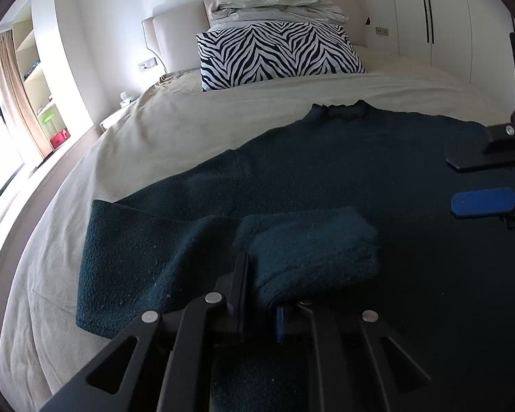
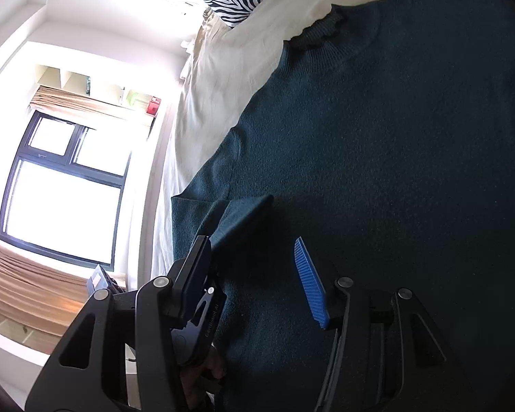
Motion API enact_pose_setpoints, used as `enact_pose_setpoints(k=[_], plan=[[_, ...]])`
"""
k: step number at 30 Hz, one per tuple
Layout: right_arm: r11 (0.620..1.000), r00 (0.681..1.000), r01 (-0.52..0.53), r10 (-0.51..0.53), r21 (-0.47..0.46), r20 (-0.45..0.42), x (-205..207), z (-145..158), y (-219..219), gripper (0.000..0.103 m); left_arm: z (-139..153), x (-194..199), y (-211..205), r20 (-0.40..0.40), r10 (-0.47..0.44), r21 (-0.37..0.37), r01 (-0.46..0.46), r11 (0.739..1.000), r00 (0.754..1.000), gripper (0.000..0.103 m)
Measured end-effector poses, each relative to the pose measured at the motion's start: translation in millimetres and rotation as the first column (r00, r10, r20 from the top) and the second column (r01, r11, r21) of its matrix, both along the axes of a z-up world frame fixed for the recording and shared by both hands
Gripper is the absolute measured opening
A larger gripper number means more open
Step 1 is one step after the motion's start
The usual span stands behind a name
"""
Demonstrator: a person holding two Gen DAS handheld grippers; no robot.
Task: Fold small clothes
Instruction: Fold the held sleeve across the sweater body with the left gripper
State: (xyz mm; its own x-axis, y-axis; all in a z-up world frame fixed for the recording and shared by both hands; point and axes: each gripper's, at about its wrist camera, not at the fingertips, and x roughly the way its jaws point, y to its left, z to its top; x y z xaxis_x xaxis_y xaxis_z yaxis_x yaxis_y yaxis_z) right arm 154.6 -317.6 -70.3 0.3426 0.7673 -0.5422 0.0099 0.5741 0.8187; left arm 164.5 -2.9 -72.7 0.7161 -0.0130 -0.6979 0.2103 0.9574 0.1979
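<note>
A dark teal knitted sweater lies flat on the bed, collar toward the pillows. My left gripper is shut on the sweater's left sleeve cuff and holds it folded over the body. My right gripper is open and empty, hovering just above the sweater; it also shows at the right edge of the left wrist view. In the right wrist view the folded sleeve lies just past its left finger.
The bed has a cream sheet, a zebra-print pillow and a folded duvet at the headboard. A window with curtains and shelves lie beyond the bed's left side.
</note>
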Motion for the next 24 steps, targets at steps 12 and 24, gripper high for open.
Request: enact_pose_setpoints(k=[12, 24], plan=[[0.976, 0.976, -0.055, 0.097, 0.211, -0.193, 58.8, -64.8, 69.0, 0.044, 0.4, -7.7, 6.4, 0.012, 0.033, -0.029, -0.033, 0.999, 0.999, 0.016], [0.994, 0.999, -0.012, 0.018, -0.112, 0.052, 82.1, 1.8, 22.1, 0.007, 36.1, -32.7, 61.1, 0.013, 0.087, -0.355, -0.077, 0.932, 0.996, 0.073]])
